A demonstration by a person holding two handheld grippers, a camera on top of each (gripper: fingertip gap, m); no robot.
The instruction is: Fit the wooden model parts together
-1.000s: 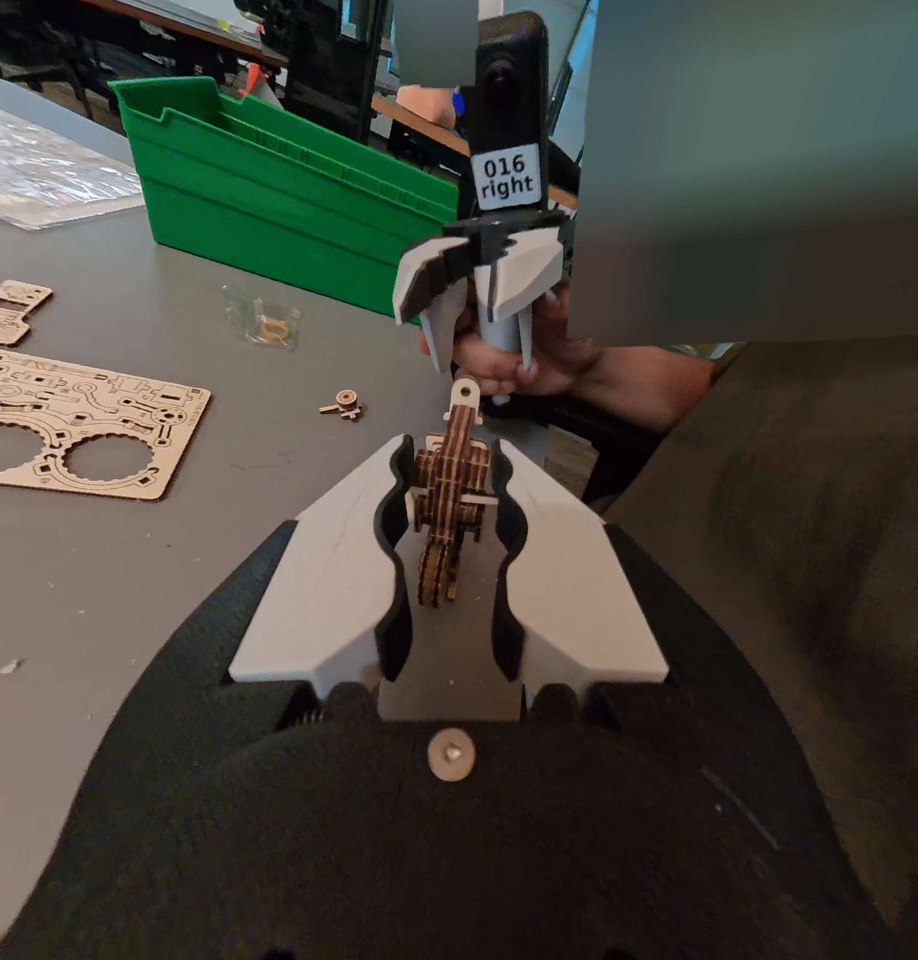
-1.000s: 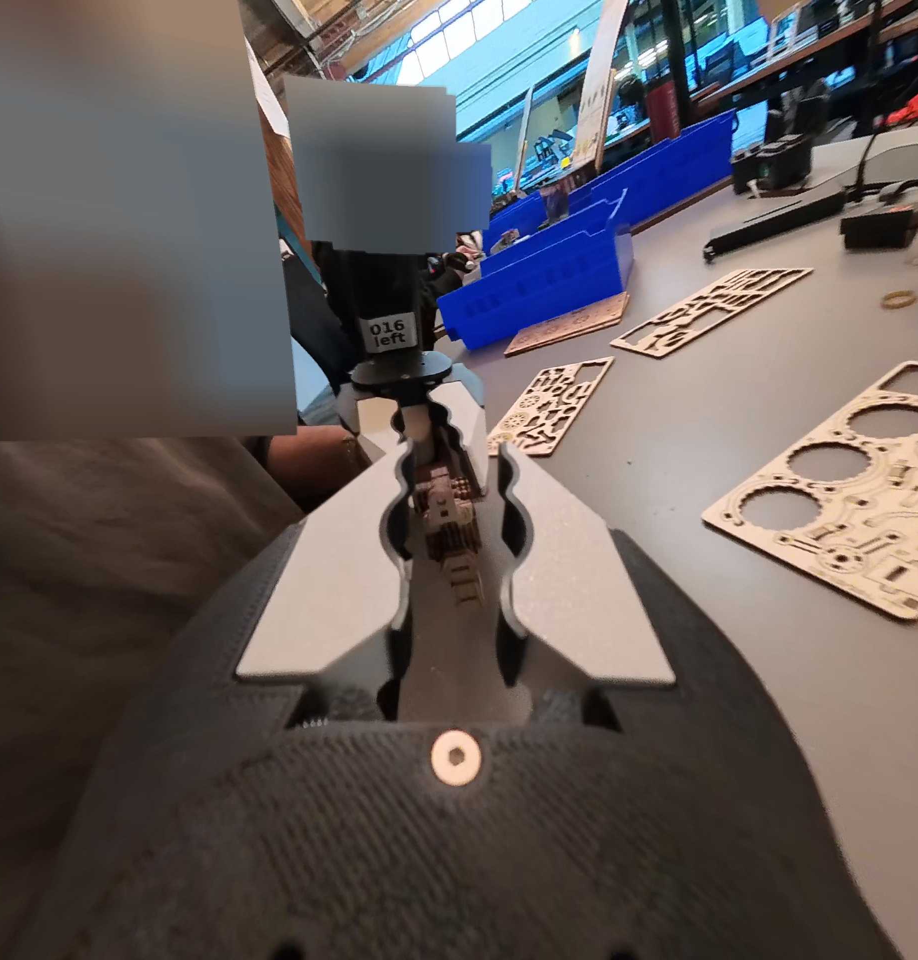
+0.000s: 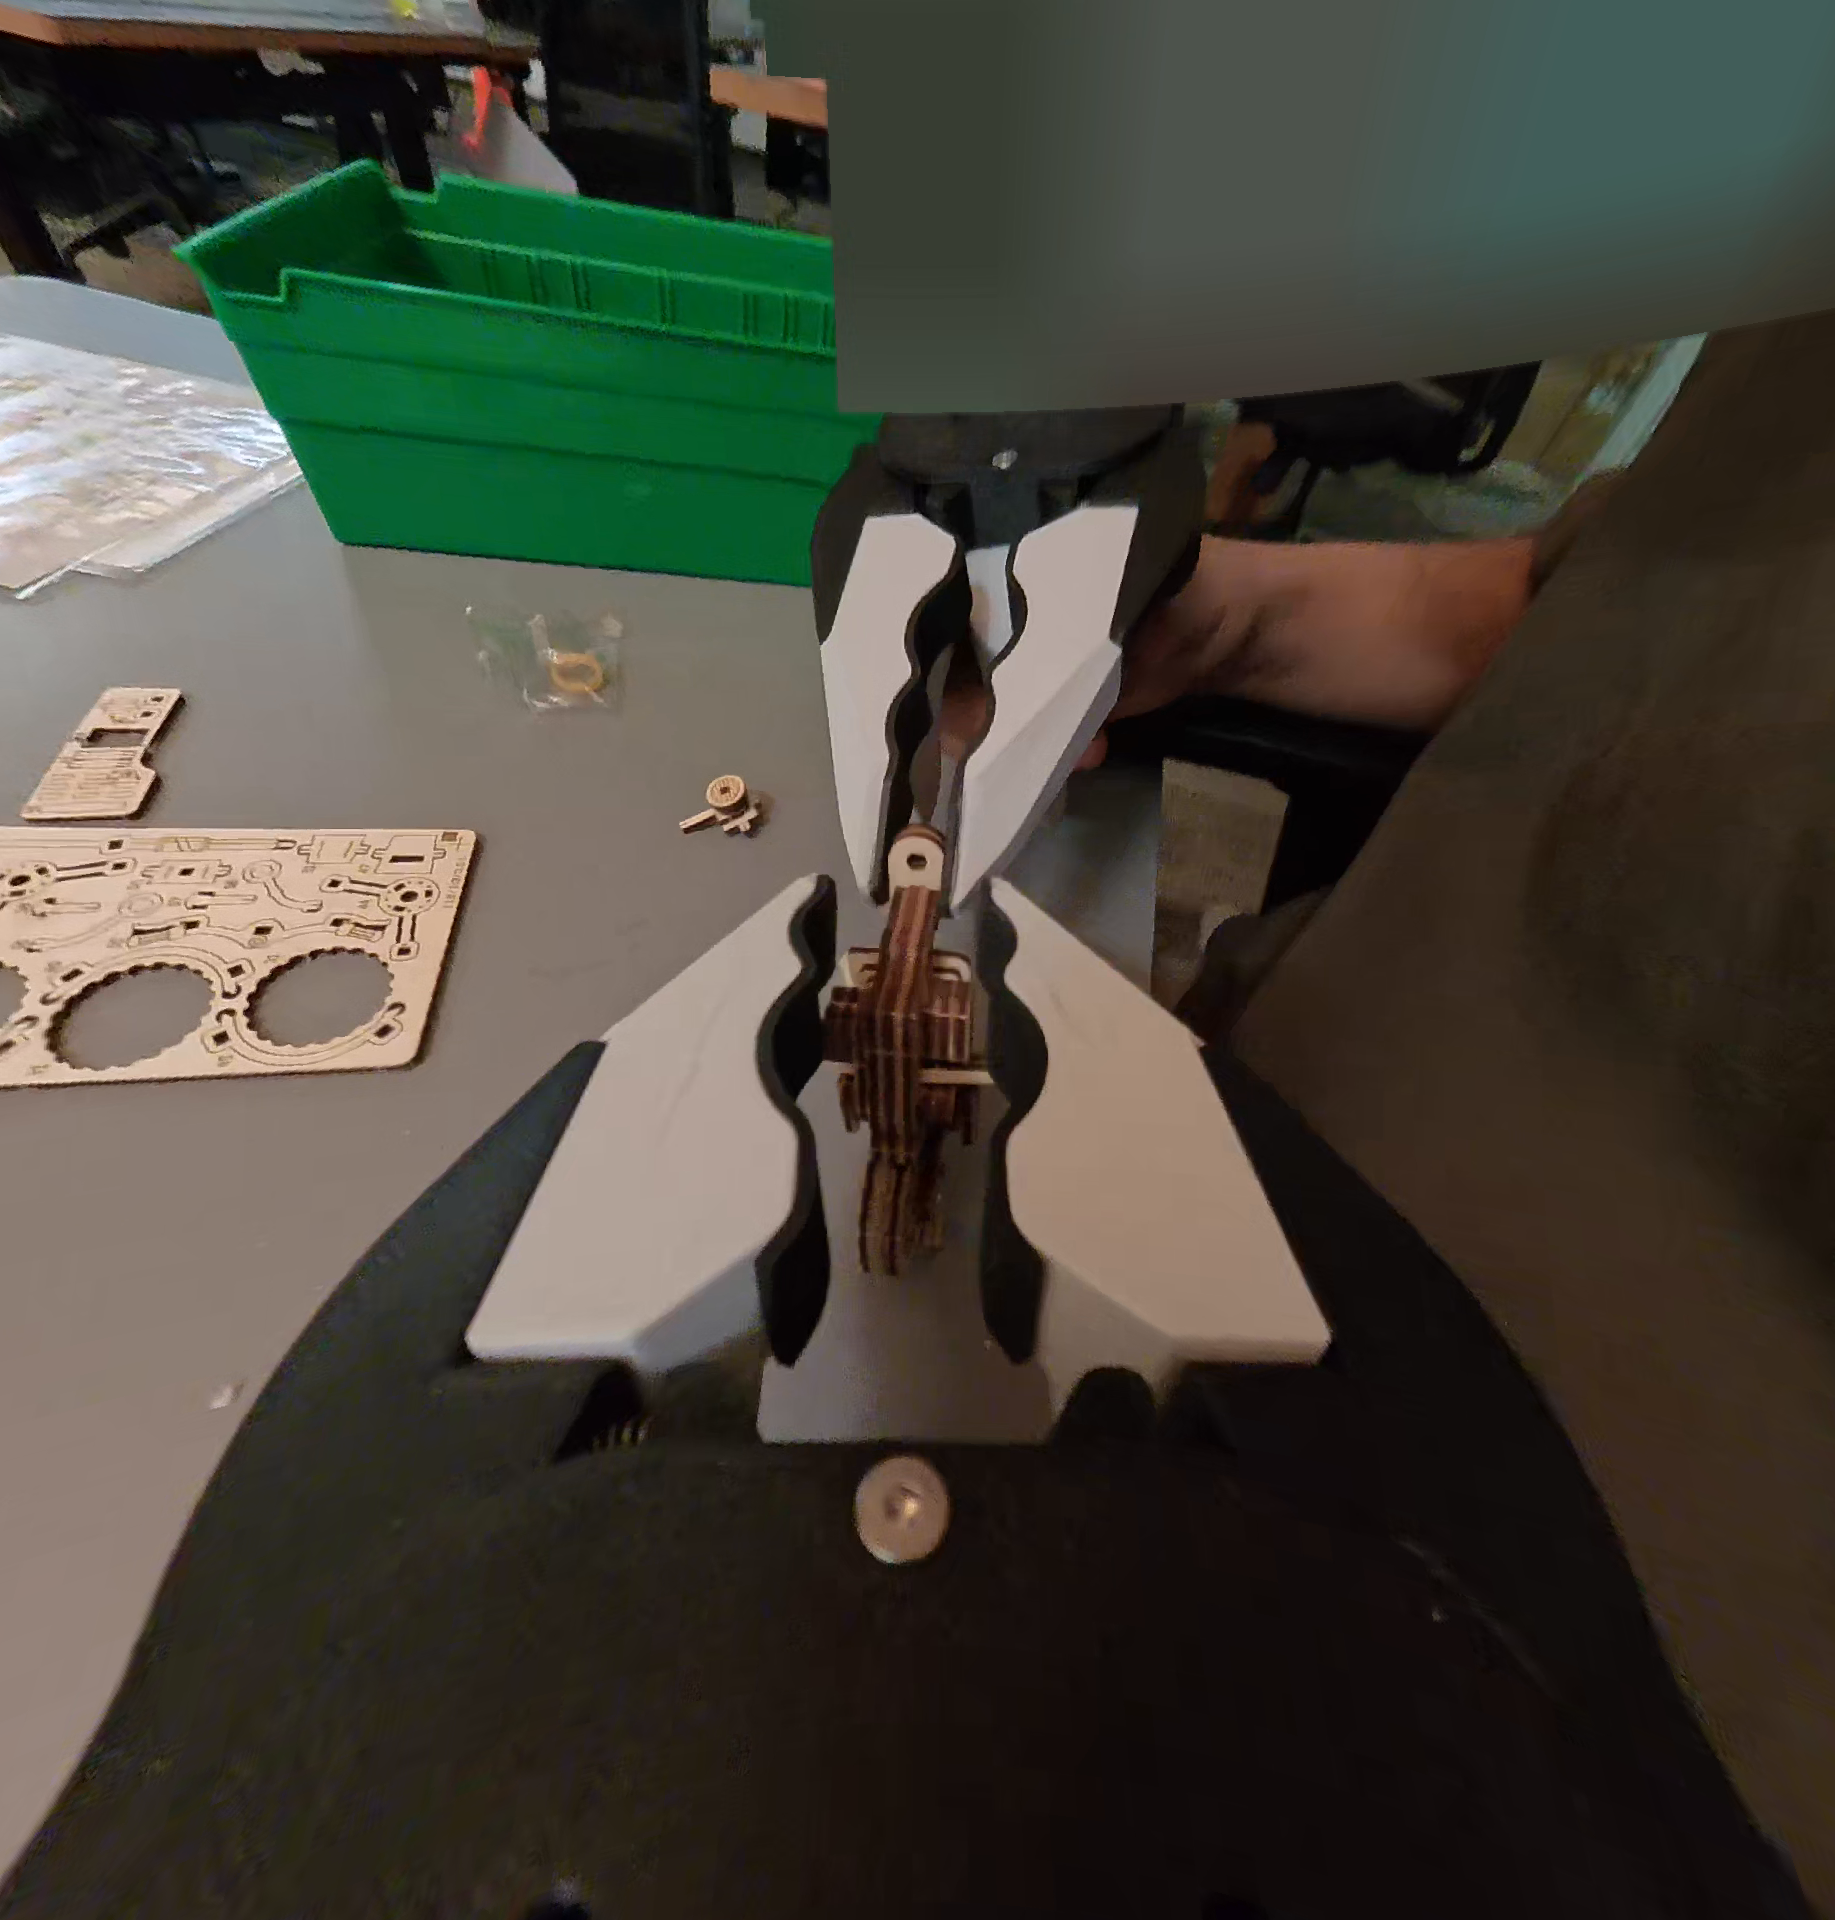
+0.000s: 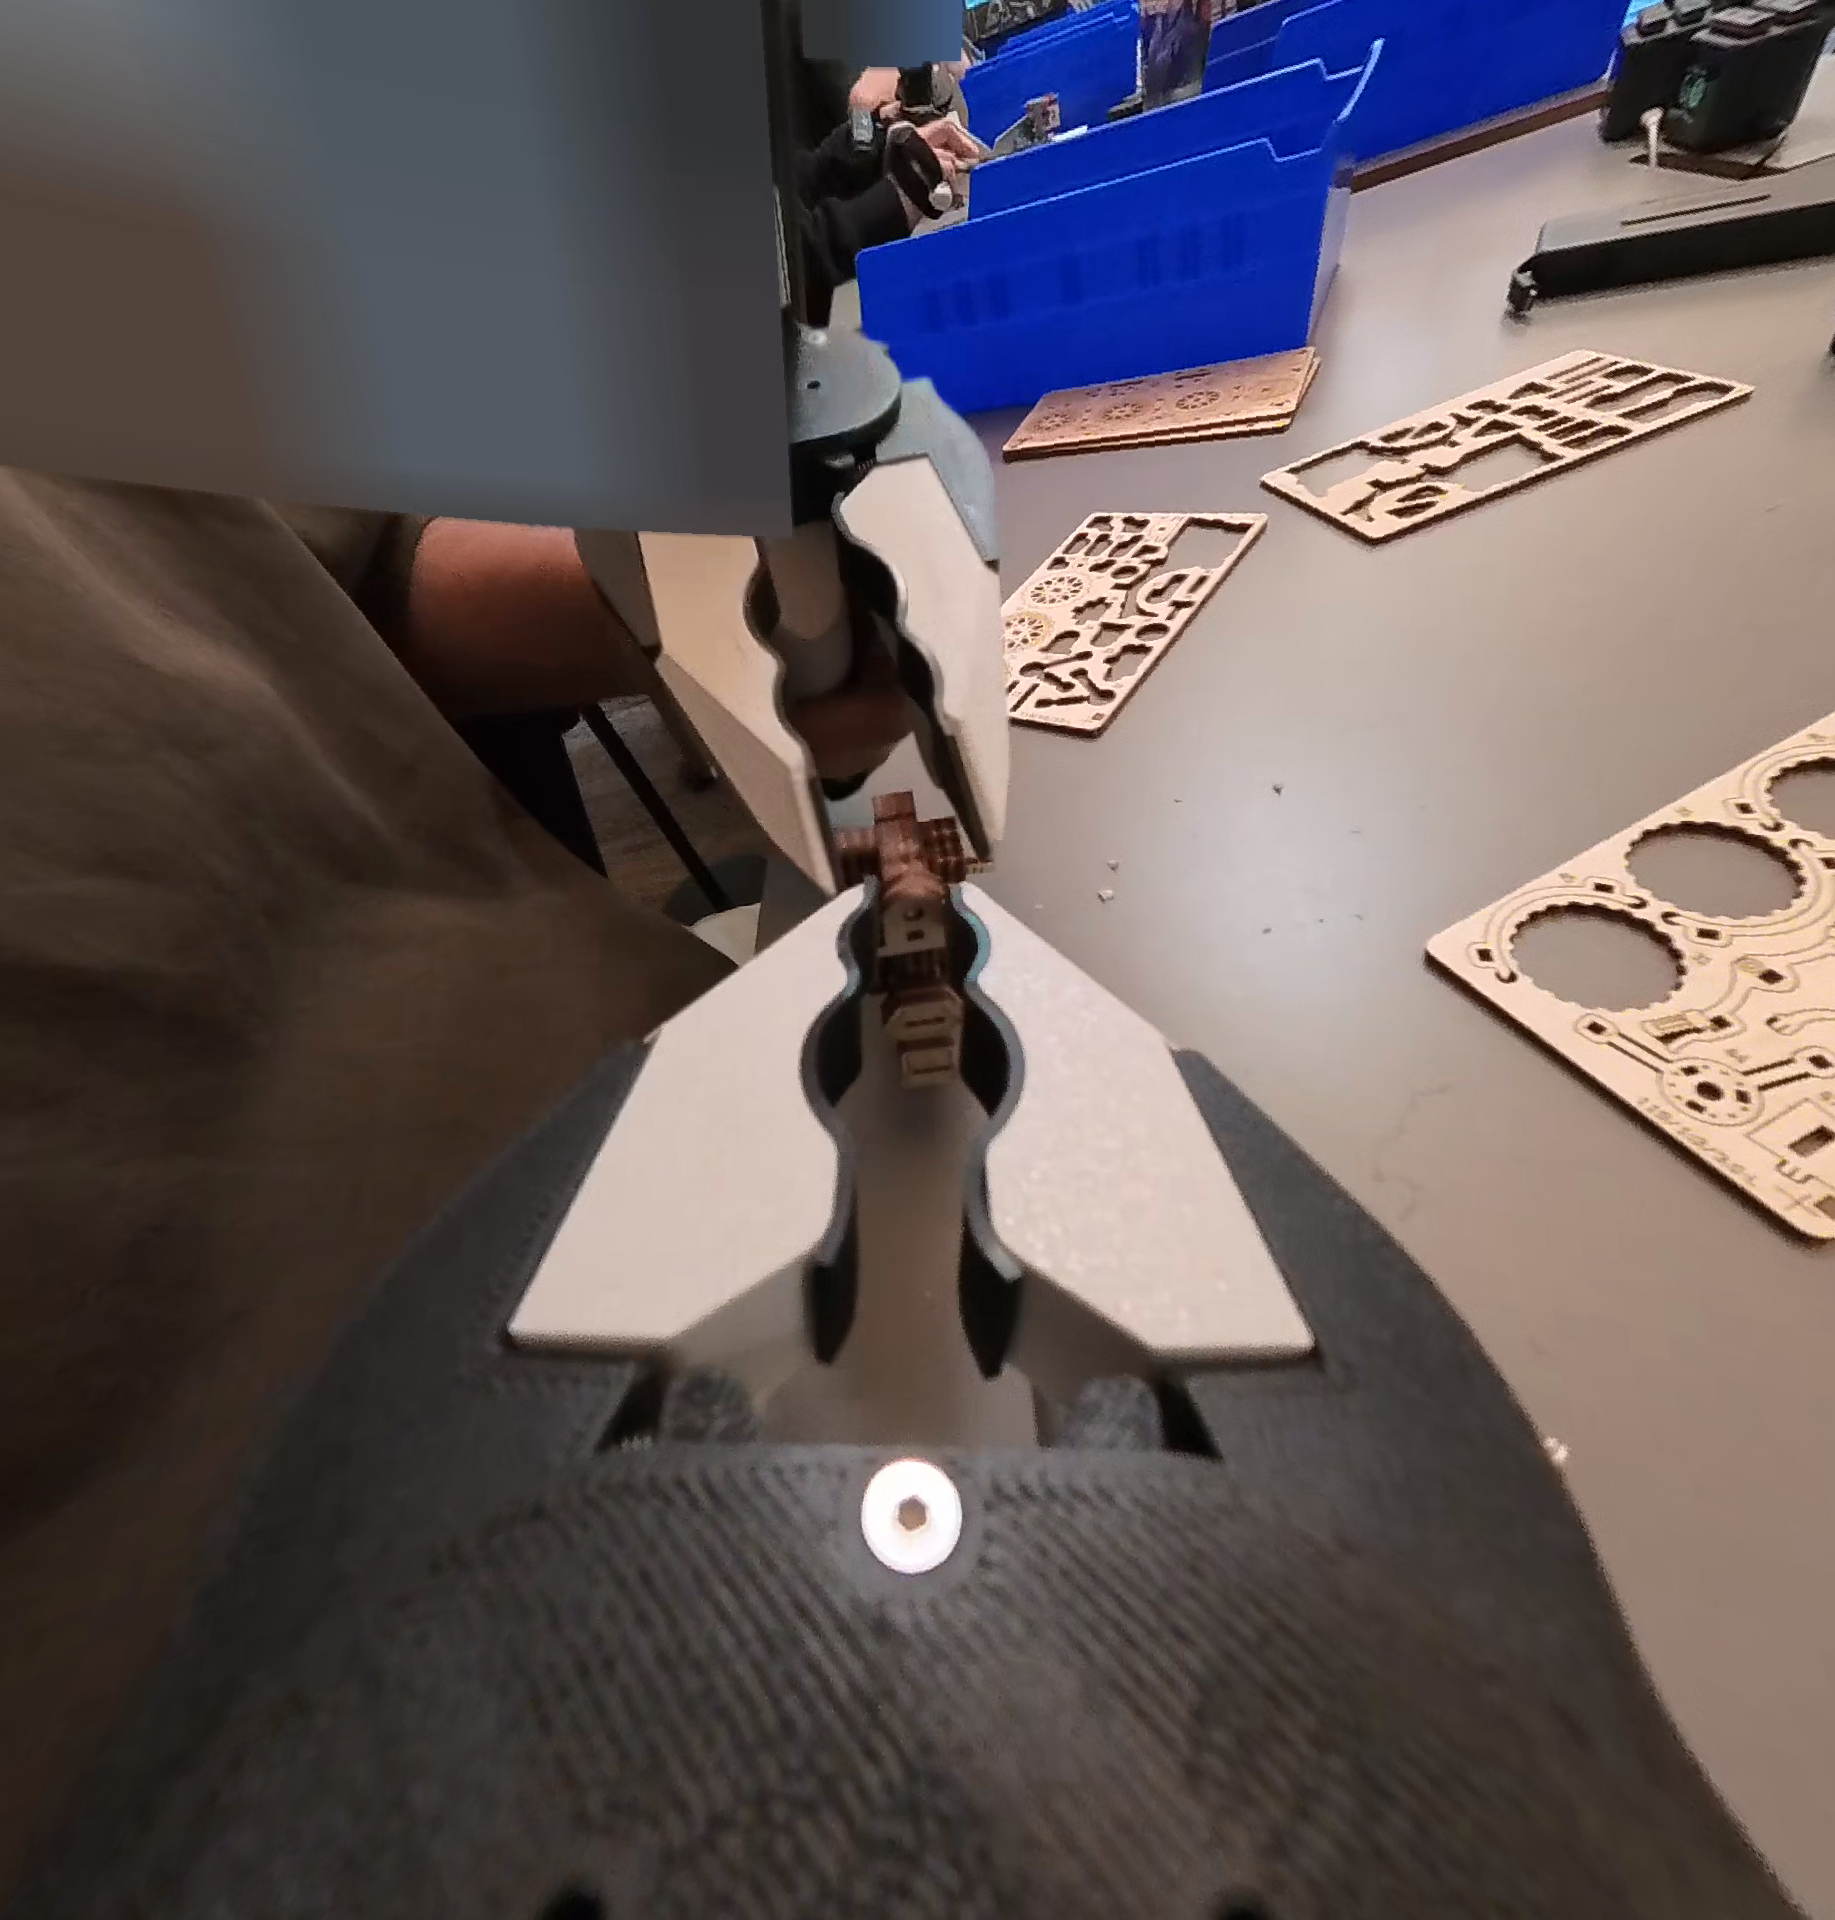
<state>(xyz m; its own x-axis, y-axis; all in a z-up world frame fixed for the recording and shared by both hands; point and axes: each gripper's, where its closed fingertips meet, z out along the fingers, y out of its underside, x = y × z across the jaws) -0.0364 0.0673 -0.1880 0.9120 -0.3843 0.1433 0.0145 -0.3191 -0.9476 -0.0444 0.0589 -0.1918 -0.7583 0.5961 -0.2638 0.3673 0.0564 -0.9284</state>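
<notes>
— What are your tools doing?
— Your left tool (image 3: 897, 971) is gripping the layered wooden model (image 3: 905, 1049) just off the table's (image 3: 269, 1226) near edge, and your right tool (image 3: 911, 883) is pinching its pale top tab (image 3: 918, 860).
— And the remaining pieces?
— A small wooden part (image 3: 726, 808) is lying near that edge; the cut-out sheet (image 3: 196, 951) is sitting farther in.
</notes>
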